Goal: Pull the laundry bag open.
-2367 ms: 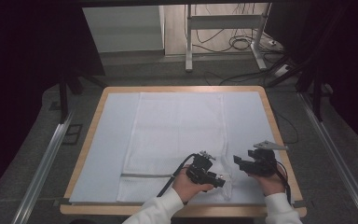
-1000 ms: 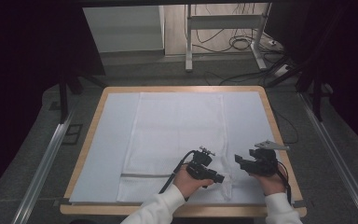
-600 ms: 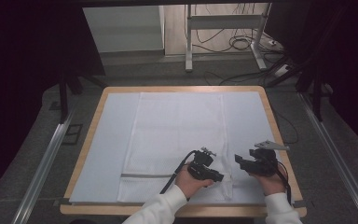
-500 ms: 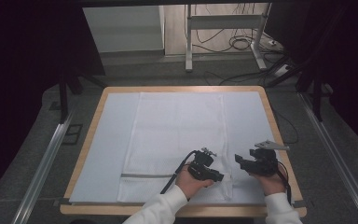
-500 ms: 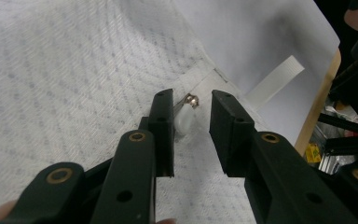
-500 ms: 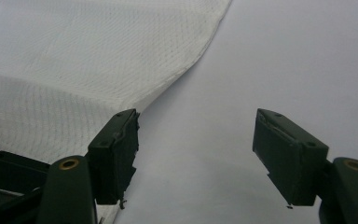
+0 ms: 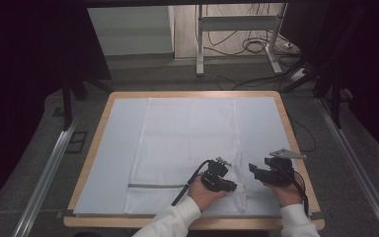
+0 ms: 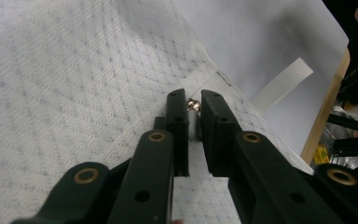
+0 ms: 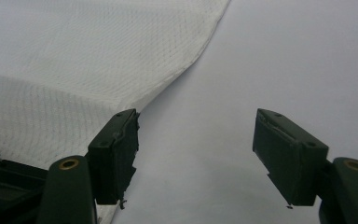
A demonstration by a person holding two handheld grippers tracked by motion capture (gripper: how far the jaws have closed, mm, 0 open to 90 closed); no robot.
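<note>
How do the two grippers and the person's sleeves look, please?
Both grippers, left and right, are black, with blocky jaws on arms with brass-coloured rivets. The right carries a grey three-cornered plate on top. A black cable trails from the left. The sleeves are white.

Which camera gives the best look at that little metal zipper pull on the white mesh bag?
The left gripper view: the zipper pull sits close up between the left gripper's nearly closed jaws, which have just been closing. In the high view the mesh bag is small, the pull hidden by the gripper.

Likely a lab, wood-rimmed table (image 7: 296,148), metal stand (image 7: 237,29), loose floor cables (image 7: 249,47), dark curtains (image 7: 24,59)
</note>
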